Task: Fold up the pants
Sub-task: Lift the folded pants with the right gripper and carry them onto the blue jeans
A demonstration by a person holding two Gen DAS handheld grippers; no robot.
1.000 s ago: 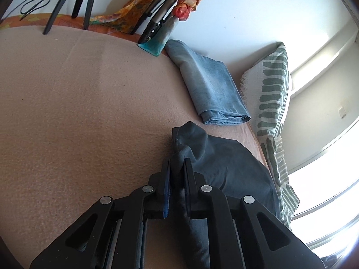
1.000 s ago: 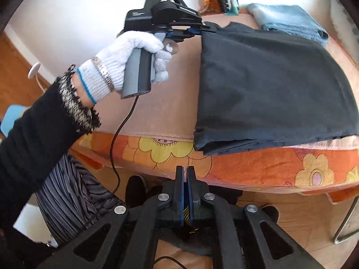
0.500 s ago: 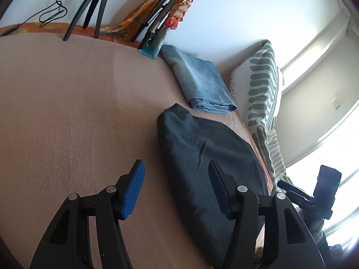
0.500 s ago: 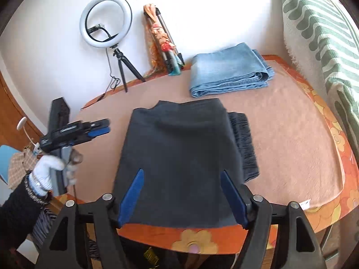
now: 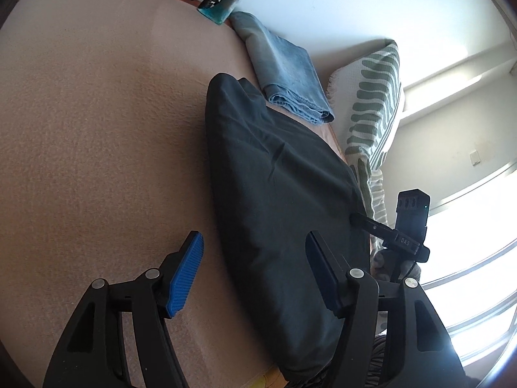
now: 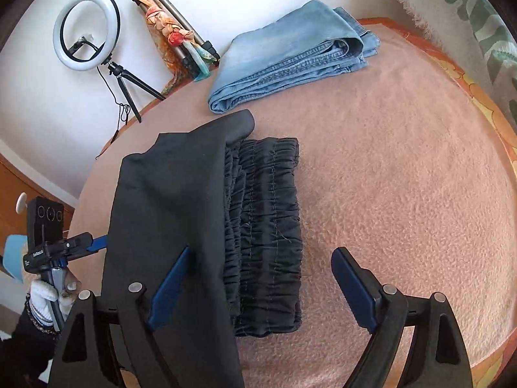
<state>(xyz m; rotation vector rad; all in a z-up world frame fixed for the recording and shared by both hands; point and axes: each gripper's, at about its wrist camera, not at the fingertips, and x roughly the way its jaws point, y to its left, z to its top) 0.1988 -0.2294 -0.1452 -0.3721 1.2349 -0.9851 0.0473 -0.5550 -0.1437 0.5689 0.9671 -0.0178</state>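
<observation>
The right tongs (image 6: 258,281) stood wide apart and were still spreading, low over the near end of the dark pants (image 6: 181,213). Between the blue pads lay the gathered waistband (image 6: 268,226), but neither pad pressed on it; the left pad (image 6: 168,291) sat over the smooth folded layer, the right one over bare blanket (image 6: 404,177). The left tongs (image 5: 255,268) were also parted and opening, with the pants' (image 5: 274,194) left edge between the pads and no cloth clamped. In the right view those left tongs (image 6: 97,244) showed at the pants' left side, held by a white-gloved hand (image 6: 42,297) with a dark sleeve.

The pants lay folded flat on the pinkish blanket, the smooth layer covering the left part and the waistband showing to its right. Just beyond their far end sat a pair of folded blue jeans (image 6: 290,55). Farther left, against the white wall, stood a ring light (image 6: 86,29) on a small tripod and a folded tripod wrapped in a scarf (image 6: 171,32). A green-and-white patterned cloth (image 5: 374,106) hung at the far right.
</observation>
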